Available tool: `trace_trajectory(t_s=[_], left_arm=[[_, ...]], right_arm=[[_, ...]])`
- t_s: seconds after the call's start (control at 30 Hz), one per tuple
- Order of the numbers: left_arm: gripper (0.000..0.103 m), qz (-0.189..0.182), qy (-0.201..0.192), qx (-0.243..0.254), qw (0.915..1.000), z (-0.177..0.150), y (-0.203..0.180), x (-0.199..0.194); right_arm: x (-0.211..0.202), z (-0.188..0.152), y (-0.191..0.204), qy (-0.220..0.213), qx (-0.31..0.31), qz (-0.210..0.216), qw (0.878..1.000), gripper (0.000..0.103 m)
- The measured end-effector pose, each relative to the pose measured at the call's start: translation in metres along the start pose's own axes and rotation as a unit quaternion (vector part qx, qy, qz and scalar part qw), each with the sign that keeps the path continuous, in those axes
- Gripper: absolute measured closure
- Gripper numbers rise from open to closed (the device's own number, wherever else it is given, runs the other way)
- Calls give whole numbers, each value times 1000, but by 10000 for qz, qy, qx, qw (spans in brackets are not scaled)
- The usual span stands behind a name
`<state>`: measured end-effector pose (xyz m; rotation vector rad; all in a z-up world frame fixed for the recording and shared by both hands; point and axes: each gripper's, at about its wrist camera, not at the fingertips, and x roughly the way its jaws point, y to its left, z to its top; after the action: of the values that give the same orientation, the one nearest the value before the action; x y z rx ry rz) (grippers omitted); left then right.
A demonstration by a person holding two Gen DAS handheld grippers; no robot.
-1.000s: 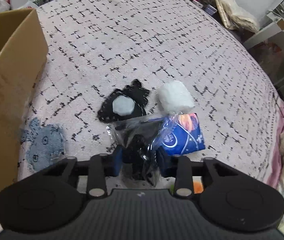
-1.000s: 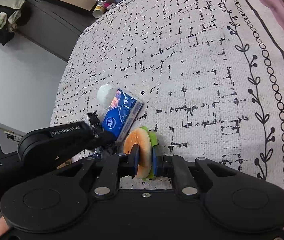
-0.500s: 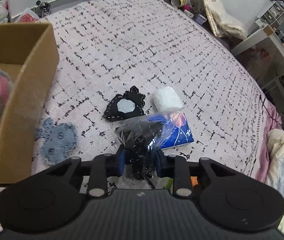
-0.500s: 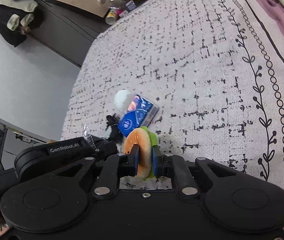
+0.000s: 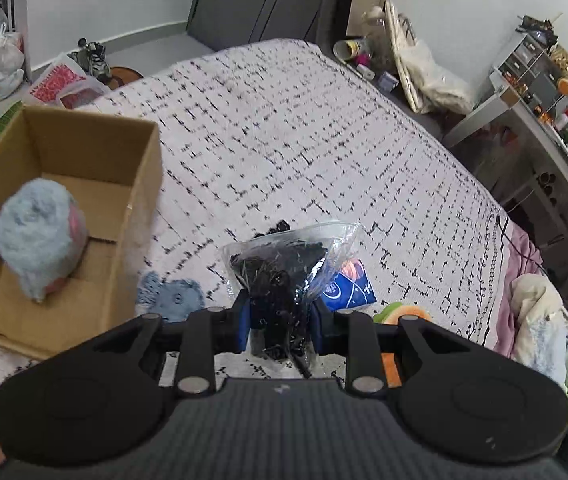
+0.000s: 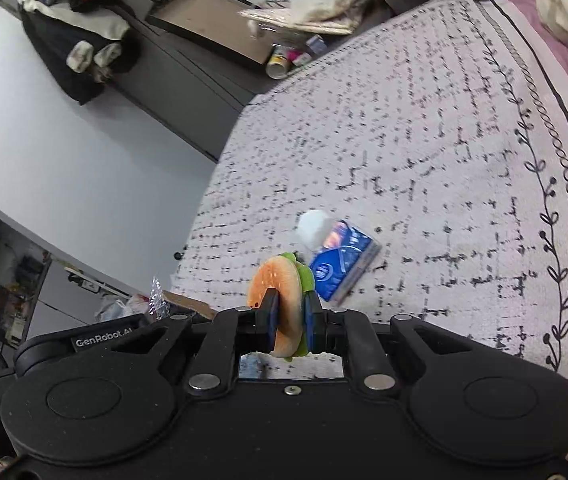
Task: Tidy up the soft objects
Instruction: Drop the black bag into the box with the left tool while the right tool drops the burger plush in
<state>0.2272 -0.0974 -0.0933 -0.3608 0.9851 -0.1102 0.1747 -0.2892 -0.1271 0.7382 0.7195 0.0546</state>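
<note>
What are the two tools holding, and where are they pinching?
The left tool pinches the clear bag of black stuff at its lower end. The right tool squeezes the plush burger across its flat faces.

Both hands have lifted their loads off the bed. The left gripper, clamped on the clear bag of black items, has risen and tilted up: the box, a mere side wall at the left edge a second ago, now shows its open inside with a blue-pink plush, and floor and wall fill the top of the frame. The bag now hides the black patch and white ball. The right gripper, pinching the burger toy, has risen too; the blue pack has slid from left of centre to right of centre, smaller.
</note>
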Motion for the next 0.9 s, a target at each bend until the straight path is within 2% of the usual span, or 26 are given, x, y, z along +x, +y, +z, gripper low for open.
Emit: trace_trajectory(t_s=[0.57, 0.9], left_arm=[[75, 45, -313, -250, 9992, 14, 52, -44], [75, 229, -473, -476, 9975, 24, 94, -61]], right_arm=[[-9, -9, 40, -206, -461, 496, 9975, 90], [-2, -24, 72, -256, -795, 718, 9939, 90]])
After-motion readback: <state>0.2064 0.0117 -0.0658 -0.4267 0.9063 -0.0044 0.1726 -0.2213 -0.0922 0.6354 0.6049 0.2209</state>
